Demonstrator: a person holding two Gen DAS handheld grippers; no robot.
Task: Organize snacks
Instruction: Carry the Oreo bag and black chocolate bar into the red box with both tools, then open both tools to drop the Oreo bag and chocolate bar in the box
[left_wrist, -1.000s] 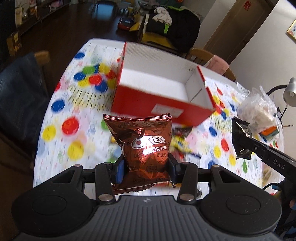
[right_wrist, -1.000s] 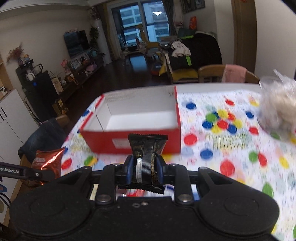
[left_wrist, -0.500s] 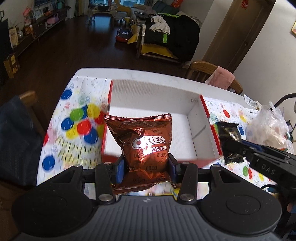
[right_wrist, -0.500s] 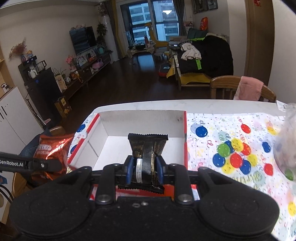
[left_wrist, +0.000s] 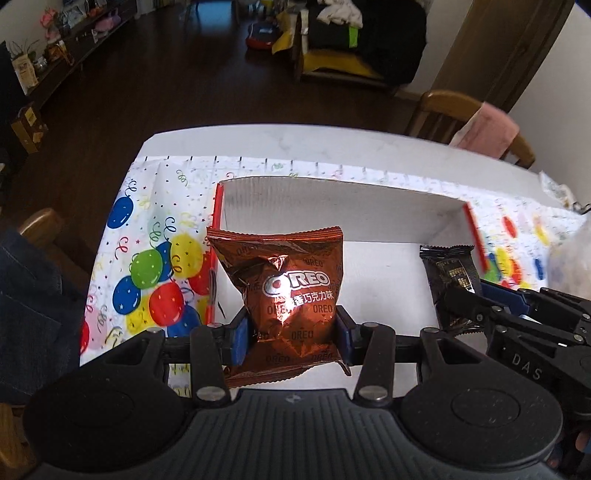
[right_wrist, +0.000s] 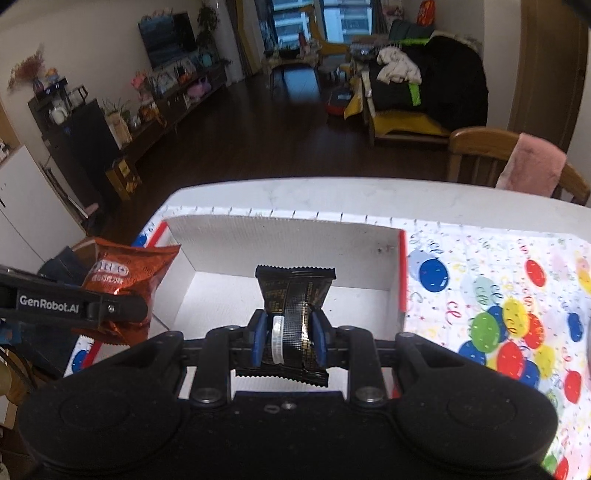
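My left gripper (left_wrist: 291, 338) is shut on a brown Oreo packet (left_wrist: 284, 291) and holds it upright over the left part of the red box (left_wrist: 376, 221), which has a white inside. My right gripper (right_wrist: 288, 341) is shut on a black snack packet (right_wrist: 293, 306) and holds it over the box (right_wrist: 280, 236), near its middle. The black packet (left_wrist: 450, 273) and the right gripper also show at the right of the left wrist view. The Oreo packet (right_wrist: 122, 284) shows at the left of the right wrist view. I see nothing lying in the box.
The box stands near the far edge of a table covered with a balloon-print cloth (left_wrist: 155, 266). A clear plastic bag (left_wrist: 569, 251) lies at the far right. A wooden chair with a pink cloth (right_wrist: 532, 166) stands behind the table.
Both grippers have moved forward with their packets, from in front of the box to above its open inside.
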